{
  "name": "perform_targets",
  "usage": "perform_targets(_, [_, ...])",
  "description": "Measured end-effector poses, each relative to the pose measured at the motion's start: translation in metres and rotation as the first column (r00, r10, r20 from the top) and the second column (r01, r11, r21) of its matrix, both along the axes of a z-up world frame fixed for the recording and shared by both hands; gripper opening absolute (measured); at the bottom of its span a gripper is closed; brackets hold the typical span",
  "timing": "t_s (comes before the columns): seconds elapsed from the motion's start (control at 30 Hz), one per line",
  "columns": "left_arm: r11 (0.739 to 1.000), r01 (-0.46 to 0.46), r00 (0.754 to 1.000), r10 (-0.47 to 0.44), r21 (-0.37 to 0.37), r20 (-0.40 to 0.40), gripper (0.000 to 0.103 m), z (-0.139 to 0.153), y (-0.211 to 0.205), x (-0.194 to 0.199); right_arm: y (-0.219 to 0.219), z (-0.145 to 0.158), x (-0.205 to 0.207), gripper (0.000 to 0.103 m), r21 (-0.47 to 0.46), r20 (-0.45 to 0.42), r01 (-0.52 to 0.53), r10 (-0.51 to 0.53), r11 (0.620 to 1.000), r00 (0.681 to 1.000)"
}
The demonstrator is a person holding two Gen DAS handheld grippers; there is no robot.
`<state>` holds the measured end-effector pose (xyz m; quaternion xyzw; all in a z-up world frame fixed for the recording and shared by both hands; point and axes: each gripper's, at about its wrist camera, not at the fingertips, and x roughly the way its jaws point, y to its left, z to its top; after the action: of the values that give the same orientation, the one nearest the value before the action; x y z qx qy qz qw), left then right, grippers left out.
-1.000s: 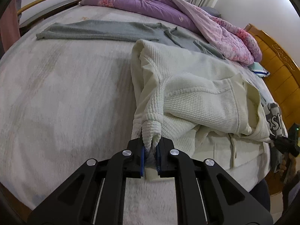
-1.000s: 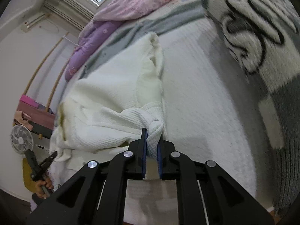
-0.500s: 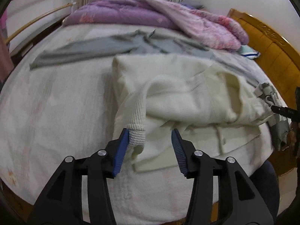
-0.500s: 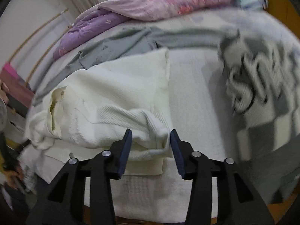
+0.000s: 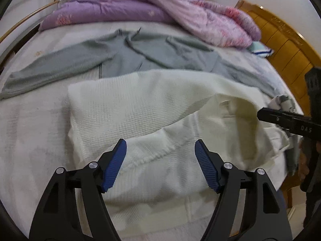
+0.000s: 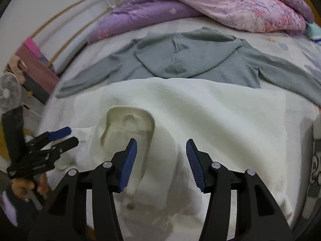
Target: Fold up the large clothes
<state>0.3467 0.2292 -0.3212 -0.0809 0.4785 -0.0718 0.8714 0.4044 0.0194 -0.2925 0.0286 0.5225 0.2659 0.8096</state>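
Note:
A cream knit cardigan (image 5: 140, 108) lies partly folded on the bed, its sleeves laid over the body; it also shows in the right wrist view (image 6: 210, 108). My left gripper (image 5: 160, 160) is open and empty, just above the cardigan's sleeve cuff (image 5: 148, 150). My right gripper (image 6: 161, 160) is open and empty above the cardigan's near edge, by the collar opening (image 6: 130, 124). The left gripper also shows at the left of the right wrist view (image 6: 60, 136), and the right gripper at the right of the left wrist view (image 5: 289, 120).
A grey hoodie (image 6: 190, 60) lies spread flat behind the cardigan. A purple and pink quilt (image 5: 152, 10) is bunched at the far side. A wooden headboard (image 5: 284, 46) stands right. A black-and-white garment (image 6: 315, 160) lies at the right edge. A fan (image 6: 8, 92) stands left.
Both grippers were shut on the cardigan's sleeve cuffs a second ago. They have opened, let the sleeves drop onto the cardigan and pulled back above it.

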Motion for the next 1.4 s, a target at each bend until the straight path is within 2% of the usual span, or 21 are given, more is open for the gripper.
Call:
perform_targets(0.07, [1.0, 0.007, 0.999, -0.006, 0.005, -0.041, 0.071, -0.015, 0.003, 0.004, 0.0, -0.011, 0.005, 0.047, -0.019, -0.04, -0.004, 0.004, 1.0, 0.999])
perform_targets(0.13, [1.0, 0.003, 0.999, -0.002, 0.001, -0.043, 0.066, -0.021, 0.006, 0.001, -0.002, -0.019, 0.008, 0.019, -0.06, -0.05, 0.008, -0.011, 0.998, 0.999])
perform_targets(0.2, [1.0, -0.014, 1.0, 0.014, -0.013, -0.028, 0.065, -0.018, 0.011, -0.008, -0.013, -0.015, -0.001, 0.008, -0.014, -0.036, 0.023, -0.024, 1.0, 0.999])
perform_targets(0.3, [0.998, -0.011, 1.0, 0.011, -0.06, 0.0, 0.065, -0.007, 0.015, -0.022, -0.024, -0.004, -0.026, 0.007, 0.018, 0.01, 0.013, -0.013, 1.0, 1.0])
perform_targets(0.4, [0.996, 0.004, 1.0, -0.003, -0.09, 0.014, 0.065, 0.004, 0.015, -0.037, -0.037, 0.001, -0.056, 0.006, 0.046, 0.018, 0.004, -0.005, 0.999, 1.0])
perform_targets(0.47, [0.993, -0.011, 1.0, 0.015, -0.12, 0.027, 0.065, 0.012, 0.02, -0.048, -0.039, 0.0, -0.068, 0.007, 0.052, 0.016, -0.005, 0.004, 0.999, 1.0])
perform_targets(0.63, [0.982, -0.025, 0.996, 0.04, -0.187, 0.076, 0.065, 0.034, 0.029, -0.074, -0.044, -0.014, -0.128, 0.007, 0.059, 0.026, -0.068, 0.067, 0.996, 0.997])
perform_targets(0.7, [0.976, -0.032, 0.994, 0.054, -0.217, 0.097, 0.065, 0.045, 0.033, -0.083, -0.044, -0.031, -0.148, 0.007, 0.049, -0.021, -0.092, 0.093, 0.995, 0.995])
perform_targets(0.8, [0.971, -0.048, 0.991, 0.076, -0.233, 0.112, 0.065, 0.053, 0.035, -0.091, -0.047, -0.051, -0.158, 0.011, 0.098, -0.094, -0.081, 0.091, 0.992, 0.991])
perform_targets(0.87, [0.973, -0.062, 0.992, 0.084, -0.223, 0.091, 0.069, 0.047, 0.034, -0.091, -0.048, -0.055, -0.162, 0.014, 0.12, -0.114, -0.074, 0.087, 0.99, 0.99])
perform_targets(0.97, [0.976, -0.097, 0.994, 0.104, -0.195, 0.026, 0.069, 0.024, 0.031, -0.085, -0.049, -0.047, -0.171, 0.018, 0.128, -0.108, -0.085, 0.099, 0.988, 0.989])
perform_targets(1.07, [0.978, -0.175, 0.983, 0.167, -0.117, -0.074, 0.069, -0.009, 0.034, -0.08, -0.061, -0.034, -0.174, 0.022, 0.196, -0.137, -0.08, 0.108, 0.977, 0.985])
perform_targets(1.13, [0.972, -0.204, 0.971, 0.185, -0.12, -0.15, 0.068, -0.033, 0.039, -0.08, -0.075, -0.028, -0.174, 0.023, 0.253, -0.166, -0.055, 0.099, 0.966, 0.981])
perform_targets(1.17, [0.97, -0.204, 0.97, 0.183, -0.129, -0.159, 0.068, -0.04, 0.04, -0.083, -0.082, -0.025, -0.173, 0.023, 0.264, -0.165, -0.039, 0.085, 0.964, 0.983])
perform_targets(1.27, [0.978, -0.188, 0.974, 0.173, -0.095, -0.144, 0.068, -0.043, 0.037, -0.088, -0.103, -0.011, -0.164, 0.027, 0.269, -0.143, 0.014, 0.025, 0.963, 0.989])
perform_targets(1.3, [0.979, -0.185, 0.975, 0.171, -0.09, -0.14, 0.068, -0.043, 0.036, -0.089, -0.114, -0.006, -0.158, 0.027, 0.259, -0.119, 0.052, -0.021, 0.965, 0.993])
perform_targets(1.4, [0.973, -0.195, 0.975, 0.18, -0.12, -0.131, 0.068, -0.042, 0.041, -0.092, -0.131, -0.009, -0.136, 0.022, 0.147, -0.081, 0.159, -0.148, 0.976, 0.986])
